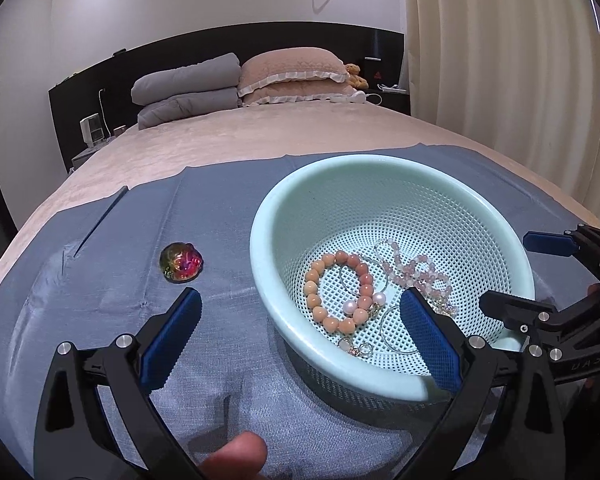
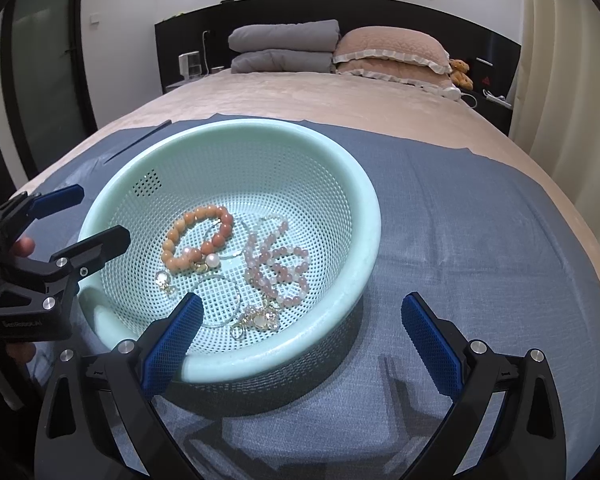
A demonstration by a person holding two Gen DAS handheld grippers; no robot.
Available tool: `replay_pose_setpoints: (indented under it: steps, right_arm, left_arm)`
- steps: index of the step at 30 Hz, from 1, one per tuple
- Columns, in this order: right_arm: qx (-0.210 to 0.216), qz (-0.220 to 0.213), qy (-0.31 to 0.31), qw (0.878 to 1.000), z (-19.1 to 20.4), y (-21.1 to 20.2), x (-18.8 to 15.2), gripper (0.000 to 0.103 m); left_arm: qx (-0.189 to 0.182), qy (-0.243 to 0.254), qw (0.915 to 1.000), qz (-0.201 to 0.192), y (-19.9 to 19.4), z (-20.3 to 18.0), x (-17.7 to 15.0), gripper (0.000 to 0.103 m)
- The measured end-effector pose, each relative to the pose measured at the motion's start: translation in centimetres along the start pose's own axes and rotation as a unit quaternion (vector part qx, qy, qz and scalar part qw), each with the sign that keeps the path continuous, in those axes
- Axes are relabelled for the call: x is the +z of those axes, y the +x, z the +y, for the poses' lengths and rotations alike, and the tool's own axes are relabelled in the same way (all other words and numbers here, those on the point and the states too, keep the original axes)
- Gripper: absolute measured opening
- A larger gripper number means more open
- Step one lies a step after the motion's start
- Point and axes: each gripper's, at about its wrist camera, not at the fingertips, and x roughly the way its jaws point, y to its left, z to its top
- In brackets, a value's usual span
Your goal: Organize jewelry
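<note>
A mint green mesh basket (image 1: 268, 216) (image 2: 364, 200) sits on a blue cloth and holds an orange bead bracelet (image 1: 320, 276) (image 2: 188, 224), a pink bead bracelet (image 1: 416, 268) (image 2: 276, 264), pearl earrings (image 1: 358, 306) (image 2: 212, 260) and hoop rings (image 2: 220, 300). An iridescent round ornament (image 1: 181, 261) lies on the cloth left of the basket. My left gripper (image 1: 300, 312) is open and empty, straddling the basket's near-left rim. My right gripper (image 2: 302, 316) is open and empty, straddling the near-right rim. Each gripper also shows in the other's view (image 1: 504, 272) (image 2: 96, 216).
The blue cloth (image 1: 140, 220) (image 2: 480, 220) covers the foot of a beige bed (image 1: 240, 140). A folded grey duvet (image 1: 184, 92) and pink pillows (image 1: 296, 76) lie at the headboard. A curtain (image 1: 500, 60) hangs on the right.
</note>
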Motion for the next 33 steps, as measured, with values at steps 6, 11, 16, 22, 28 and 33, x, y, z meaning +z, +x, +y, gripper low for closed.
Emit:
replay_pose_setpoints:
  steps: [6, 11, 16, 22, 28, 33]
  right_arm:
    - [0.0, 0.0, 0.0, 1.0, -0.02, 0.08, -0.01, 0.095]
    - [0.002, 0.001, 0.005, 1.0, -0.02, 0.16, -0.06, 0.095]
    - [0.008, 0.013, 0.008, 1.0, 0.0, 0.43, -0.23, 0.095]
    - [-0.014, -0.012, 0.009, 1.0, 0.25, -0.01, -0.64, 0.095]
    - [-0.02, -0.017, 0.013, 1.0, 0.32, -0.06, -0.48, 0.095]
    - [-0.006, -0.002, 0.026, 1.0, -0.09, 0.29, -0.5, 0.095]
  left_arm:
    - [-0.001, -0.004, 1.0, 0.004, 0.3, 0.15, 0.03, 0.097]
    - [-0.003, -0.002, 1.0, 0.006, 0.42, 0.12, 0.0, 0.097]
    - [-0.006, 0.0, 1.0, 0.007, 0.47, 0.03, -0.08, 0.097]
    - [-0.008, 0.004, 0.9999, 0.007, 0.59, -0.14, -0.15, 0.097]
    - [-0.005, 0.003, 1.0, 0.005, 0.55, -0.13, -0.23, 0.097]
    - [-0.009, 0.001, 0.9999, 0.004, 0.49, -0.09, -0.25, 0.097]
